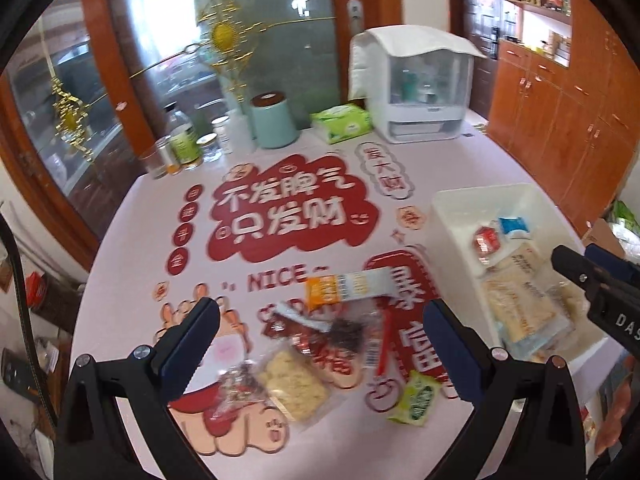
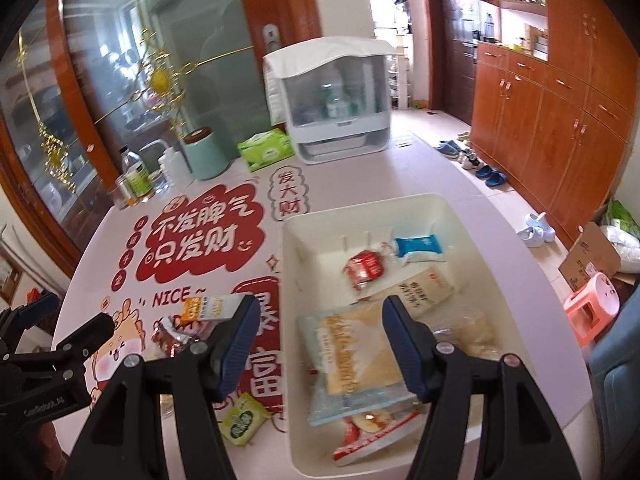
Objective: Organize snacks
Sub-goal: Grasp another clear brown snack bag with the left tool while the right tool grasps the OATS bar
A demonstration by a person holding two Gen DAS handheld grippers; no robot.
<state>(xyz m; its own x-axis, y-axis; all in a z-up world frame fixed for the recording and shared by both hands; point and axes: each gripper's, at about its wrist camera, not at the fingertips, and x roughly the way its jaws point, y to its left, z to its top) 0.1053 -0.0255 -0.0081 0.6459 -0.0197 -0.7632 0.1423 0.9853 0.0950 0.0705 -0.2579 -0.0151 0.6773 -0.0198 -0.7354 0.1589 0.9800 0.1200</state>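
Observation:
Loose snacks lie on the printed tablecloth: an orange and white packet (image 1: pixel 347 286), a dark clear packet (image 1: pixel 340 330), a pale noodle-like packet (image 1: pixel 292 384) and a green sachet (image 1: pixel 416 398). My left gripper (image 1: pixel 320 348) is open and empty, just above this pile. A white bin (image 2: pixel 316 240) at the right holds several packets, among them a red one (image 2: pixel 364 270), a blue one (image 2: pixel 418 246) and a large cracker pack (image 2: pixel 356 354). My right gripper (image 2: pixel 320 344) is open and empty above the bin; it also shows in the left wrist view (image 1: pixel 600 280).
At the table's far side stand a teal canister (image 1: pixel 272 120), a green tissue pack (image 1: pixel 340 122), a white covered cabinet (image 1: pixel 424 88) and several jars and bottles (image 1: pixel 184 144). A pink stool (image 2: pixel 592 304) and shoes (image 2: pixel 492 174) are on the floor at the right.

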